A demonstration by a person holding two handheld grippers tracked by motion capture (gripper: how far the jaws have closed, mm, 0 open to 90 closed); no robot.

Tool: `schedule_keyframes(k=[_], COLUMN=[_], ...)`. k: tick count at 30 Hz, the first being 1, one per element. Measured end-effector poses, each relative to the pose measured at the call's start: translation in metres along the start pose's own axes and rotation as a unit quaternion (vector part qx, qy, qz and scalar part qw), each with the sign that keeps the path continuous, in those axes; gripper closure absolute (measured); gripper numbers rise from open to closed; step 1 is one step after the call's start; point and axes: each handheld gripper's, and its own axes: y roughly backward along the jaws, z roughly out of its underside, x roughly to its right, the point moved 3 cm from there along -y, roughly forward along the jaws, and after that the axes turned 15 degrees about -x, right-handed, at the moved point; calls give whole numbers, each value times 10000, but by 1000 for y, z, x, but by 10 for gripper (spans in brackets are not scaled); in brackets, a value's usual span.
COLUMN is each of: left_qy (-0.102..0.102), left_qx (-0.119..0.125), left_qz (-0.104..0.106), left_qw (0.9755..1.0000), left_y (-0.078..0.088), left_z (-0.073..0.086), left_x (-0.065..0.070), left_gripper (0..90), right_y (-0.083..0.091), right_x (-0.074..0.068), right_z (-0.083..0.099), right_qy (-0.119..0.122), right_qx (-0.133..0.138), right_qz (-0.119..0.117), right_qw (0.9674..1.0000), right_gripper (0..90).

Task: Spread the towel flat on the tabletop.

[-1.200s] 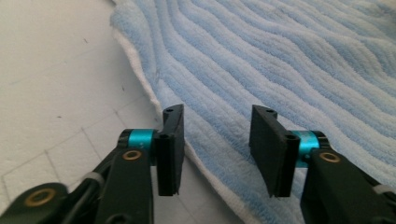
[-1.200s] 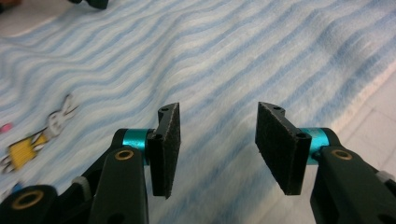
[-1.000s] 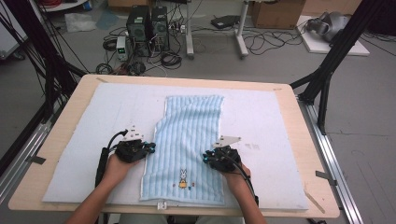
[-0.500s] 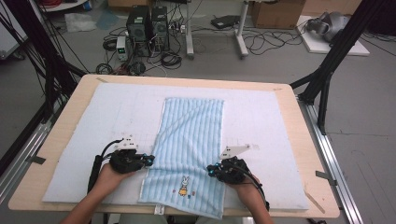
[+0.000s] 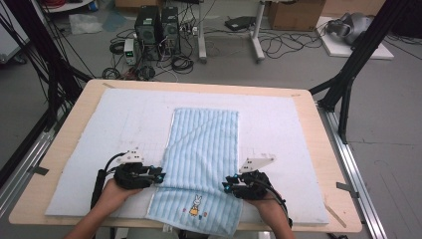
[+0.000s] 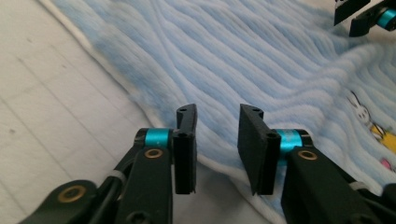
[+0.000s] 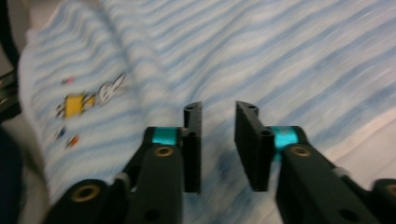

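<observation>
Towel (image 5: pixel 201 164) flat on white mat (image 5: pixel 124 124), left tool (image 5: pixel 158 175) and right tool (image 5: pixel 228 186) just opened, nothing between, rabbit print (image 5: pixel 195 205) near edge.

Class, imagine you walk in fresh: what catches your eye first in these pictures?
A light-blue striped towel lies lengthwise down the middle of the white mat, its near end with a small rabbit picture hanging over the table edge. The left gripper and right gripper flank it, jaws apart.

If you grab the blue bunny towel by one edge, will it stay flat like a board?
Probably not. The towel already droops over the table edge and shows a soft crease, so it would likely sag and fold. Its fluffy ribbed pile suggests it grips well rather than slipping, and looks light.
</observation>
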Motion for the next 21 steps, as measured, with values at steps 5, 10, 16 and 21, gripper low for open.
schedule_keyframes(k=[5, 10, 16, 21], left_qy=[326, 385, 552, 770], left_qx=[343, 503, 795, 699], left_qz=[-241, -489, -752, -747], left_qw=[9986, 9968, 9925, 9918], left_y=[1, -1, 3, 4], left_z=[-11, -23, -36, -45], left_x=[-16, -32, -50, -65], left_gripper=[466, 457, 456, 450], right_y=[-12, -24, -35, -32], right_x=[15, 30, 32, 30], right_z=[-22, -39, -42, -38], right_qy=[-299, -514, -304, -104], right_qx=[171, 137, -170, -291], right_qz=[578, 945, 910, 559], right_qw=[9977, 9941, 9952, 9980], right_gripper=[471, 460, 665, 862])
